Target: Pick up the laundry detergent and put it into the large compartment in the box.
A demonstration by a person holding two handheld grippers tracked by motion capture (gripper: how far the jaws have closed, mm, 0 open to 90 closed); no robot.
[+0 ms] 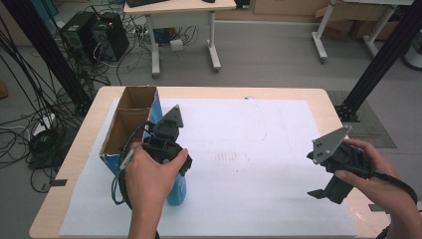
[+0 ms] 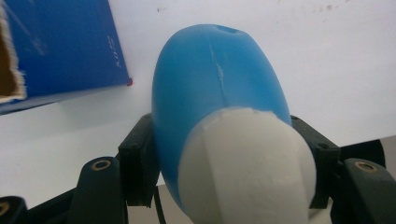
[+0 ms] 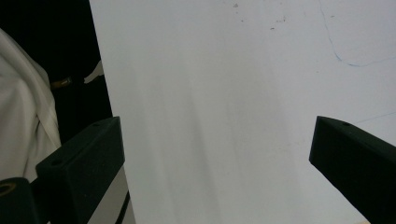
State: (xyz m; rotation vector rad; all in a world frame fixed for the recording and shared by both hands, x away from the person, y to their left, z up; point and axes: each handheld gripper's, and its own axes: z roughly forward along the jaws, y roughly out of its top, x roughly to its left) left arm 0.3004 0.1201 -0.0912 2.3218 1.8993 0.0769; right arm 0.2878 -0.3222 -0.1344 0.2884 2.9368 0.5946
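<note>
Holding a blue-and-white bottle beside an open carton

Item 1, left gripper (image 1: 175,172): held in the person's left hand (image 1: 149,181) near the front left of the table (image 1: 298,94). Its jaws are closed on a blue bottle (image 2: 219,79), one black jaw pressed against each side, as the left gripper view shows. A grey three-cornered plate stands on top of it.

Item 2, blue bottle: rounded blue body with a white end nearest the camera in the left gripper view. In the high view its blue lower part (image 1: 177,191) shows below the hand, on or just above the white sheet (image 1: 259,174); contact cannot be told.

Item 3, cardboard box (image 1: 130,122): open-topped, brown inside, blue outside, two compartments in a row. It stands on the left part of the sheet, just beside the left gripper. Its blue wall (image 2: 60,46) shows at upper left in the left gripper view, close to the bottle but apart from it.

Item 4, right gripper (image 1: 332,191): held in the person's right hand (image 1: 370,172) at the right edge of the table, well apart from the bottle and box. Its jaws stand wide apart with nothing between them; bare white sheet (image 3: 224,116) lies beyond them in the right gripper view.

Item 5, white sheet: covers most of the wooden tabletop, with faint marks.
</note>
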